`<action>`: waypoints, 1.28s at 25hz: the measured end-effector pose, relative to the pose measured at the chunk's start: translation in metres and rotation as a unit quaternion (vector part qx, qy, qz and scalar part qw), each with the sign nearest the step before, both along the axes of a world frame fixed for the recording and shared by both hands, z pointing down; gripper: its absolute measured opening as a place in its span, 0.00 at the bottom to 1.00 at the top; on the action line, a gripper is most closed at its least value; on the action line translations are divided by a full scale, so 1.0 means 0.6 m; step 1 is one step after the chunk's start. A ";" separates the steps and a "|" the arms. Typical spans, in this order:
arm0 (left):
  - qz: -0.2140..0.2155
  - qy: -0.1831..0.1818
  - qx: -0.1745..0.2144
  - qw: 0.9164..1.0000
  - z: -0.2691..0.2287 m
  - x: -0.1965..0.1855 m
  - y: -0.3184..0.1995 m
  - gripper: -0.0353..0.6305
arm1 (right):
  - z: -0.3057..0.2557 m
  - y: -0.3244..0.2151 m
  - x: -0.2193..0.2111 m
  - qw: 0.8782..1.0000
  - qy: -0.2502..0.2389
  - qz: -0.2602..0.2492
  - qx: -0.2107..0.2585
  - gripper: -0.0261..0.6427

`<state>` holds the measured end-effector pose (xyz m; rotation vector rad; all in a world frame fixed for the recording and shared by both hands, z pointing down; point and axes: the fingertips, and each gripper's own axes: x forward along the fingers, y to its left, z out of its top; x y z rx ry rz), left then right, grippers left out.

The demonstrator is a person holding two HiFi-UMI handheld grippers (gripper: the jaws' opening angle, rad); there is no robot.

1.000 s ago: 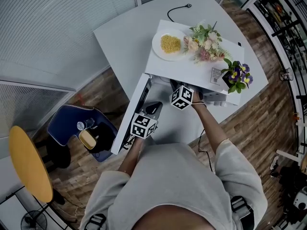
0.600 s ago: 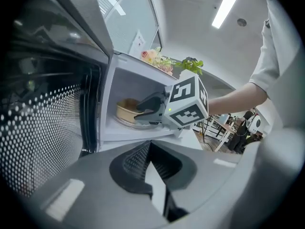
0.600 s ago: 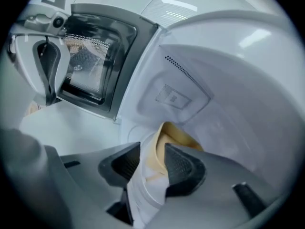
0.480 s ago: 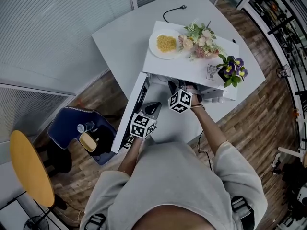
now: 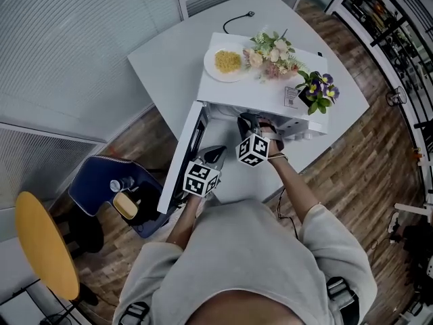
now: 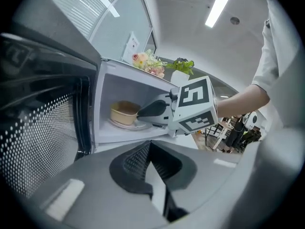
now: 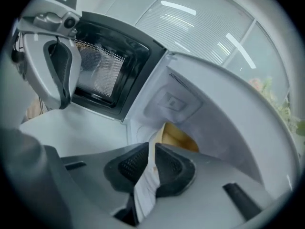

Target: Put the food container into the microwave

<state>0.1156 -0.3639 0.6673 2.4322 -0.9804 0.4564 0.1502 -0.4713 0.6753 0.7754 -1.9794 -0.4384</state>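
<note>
The tan food container (image 6: 125,112) sits on the glass turntable (image 6: 116,124) inside the open white microwave (image 5: 270,95). My right gripper (image 7: 150,168) reaches into the cavity and is shut on the container's (image 7: 178,137) near rim, a pale strip of its wall pinched between the pads. In the left gripper view the right gripper (image 6: 147,109) touches the container's side. My left gripper (image 6: 152,168) hangs in front of the opening, beside the swung-out door (image 5: 184,158), shut with nothing in it.
On the microwave's top stand a plate of yellow food (image 5: 226,61), a bouquet (image 5: 274,51) and a purple flower pot (image 5: 314,90). A cable (image 5: 237,20) lies on the white table behind. A blue seat (image 5: 95,185) and a yellow stool (image 5: 44,249) stand at left.
The head view has shifted a little. The right gripper's cube sits slightly further out from the microwave's opening than before. The left gripper has hardly moved.
</note>
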 end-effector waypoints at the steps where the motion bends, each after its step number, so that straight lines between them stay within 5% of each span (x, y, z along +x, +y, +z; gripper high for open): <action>1: 0.002 0.000 0.001 1.000 -0.001 0.002 0.002 0.07 | -0.002 0.004 0.002 1.000 -0.001 0.002 0.002 0.11; 19: 0.039 -0.006 0.025 0.999 -0.027 0.038 0.010 0.07 | -0.038 0.069 0.047 0.994 -0.071 0.079 -0.009 0.06; 32: 0.057 -0.008 0.031 0.998 -0.036 0.059 0.002 0.07 | -0.060 0.119 0.109 0.952 -0.221 0.203 -0.057 0.06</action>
